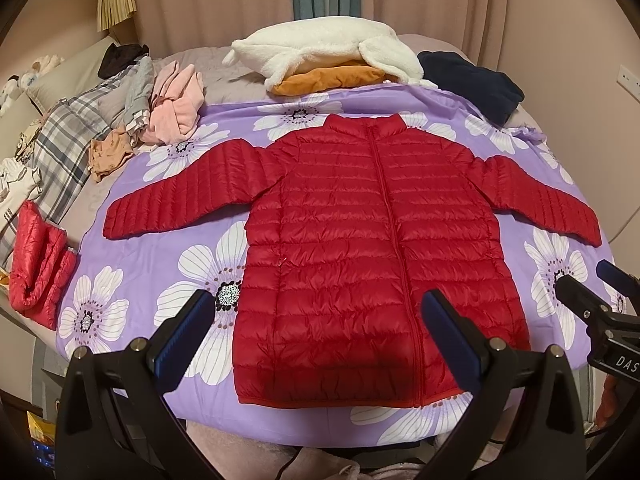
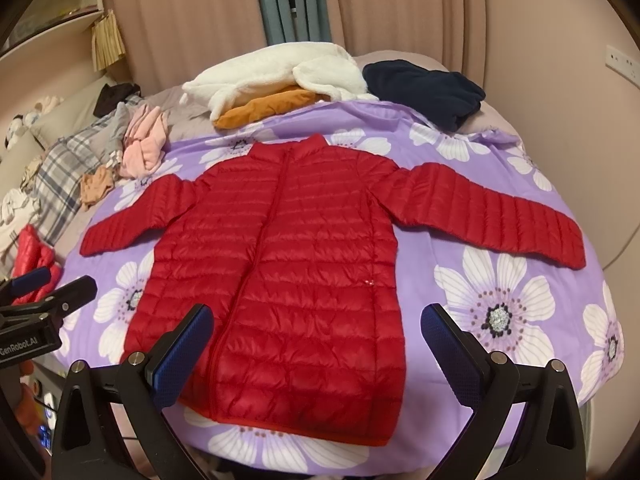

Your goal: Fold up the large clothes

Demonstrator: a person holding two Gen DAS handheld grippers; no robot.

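A red quilted puffer jacket [image 1: 360, 248] [image 2: 296, 264] lies flat and zipped on the purple flowered sheet [image 1: 168, 272] [image 2: 500, 280], both sleeves spread out to the sides. My left gripper [image 1: 320, 320] hovers open above the jacket's hem, nothing between its blue-padded fingers. My right gripper [image 2: 318, 332] is likewise open over the hem's right half. Each gripper shows at the edge of the other's view: the right gripper [image 1: 592, 284] and the left gripper [image 2: 52, 284].
At the back of the bed lie a white fleece pile [image 1: 320, 52] over an orange garment [image 1: 332, 78] and a navy garment [image 1: 472, 80]. On the left are pink clothes [image 1: 176, 104], a plaid cloth [image 1: 64, 148] and a folded red puffer [image 1: 40, 264]. Curtains hang behind.
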